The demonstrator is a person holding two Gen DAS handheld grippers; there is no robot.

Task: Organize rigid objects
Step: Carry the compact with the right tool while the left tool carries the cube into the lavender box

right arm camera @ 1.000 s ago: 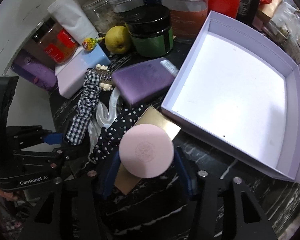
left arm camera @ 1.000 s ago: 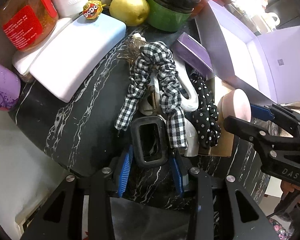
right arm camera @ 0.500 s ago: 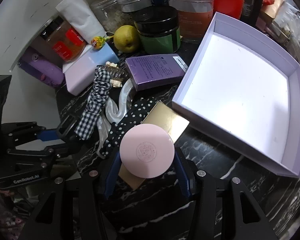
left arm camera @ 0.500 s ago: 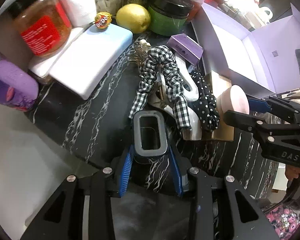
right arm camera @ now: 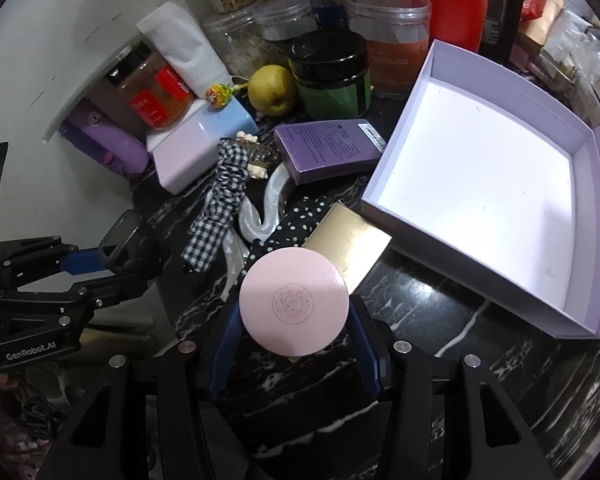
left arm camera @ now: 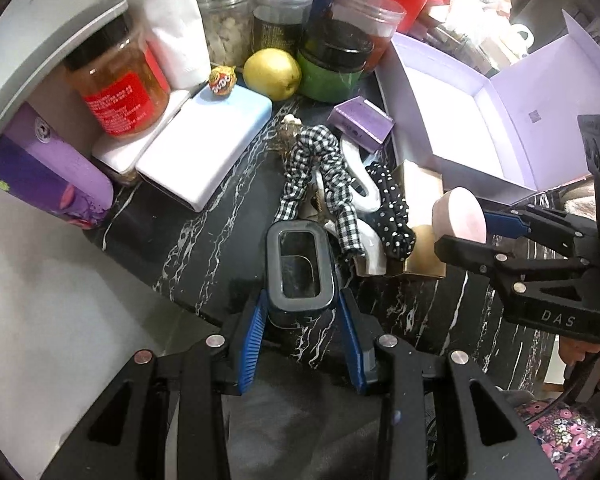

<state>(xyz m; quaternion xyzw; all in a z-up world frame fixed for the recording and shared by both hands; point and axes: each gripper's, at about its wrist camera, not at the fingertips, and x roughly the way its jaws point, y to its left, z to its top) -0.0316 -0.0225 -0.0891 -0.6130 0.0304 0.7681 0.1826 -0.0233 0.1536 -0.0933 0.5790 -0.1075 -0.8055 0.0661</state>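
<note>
My left gripper (left arm camera: 302, 320) is shut on a dark rectangular case with a clear window (left arm camera: 301, 270), held above the black marble counter (left arm camera: 188, 240). In the right wrist view that case (right arm camera: 118, 242) shows at the left edge. My right gripper (right arm camera: 294, 340) is shut on a round pink compact (right arm camera: 293, 306), lifted over a gold card (right arm camera: 346, 240). The pink compact (left arm camera: 460, 218) also appears at the right of the left wrist view. An open lilac box (right arm camera: 480, 184) with a white floor lies to the right. A purple carton (right arm camera: 326, 150) lies beside it.
Checked scrunchie (left arm camera: 320, 168), white hair clip (right arm camera: 264, 208) and dotted scrunchie (left arm camera: 392, 208) lie mid-counter. A pastel block (left arm camera: 208, 152), yellow fruit (left arm camera: 272, 74), green jar (right arm camera: 332, 80), red-labelled jar (left arm camera: 120, 92) and more containers crowd the back. The counter edge drops off at the left.
Both grippers have pulled back and risen from the pile, so more of the counter and jars shows. The dark case and the pink compact stay gripped.
</note>
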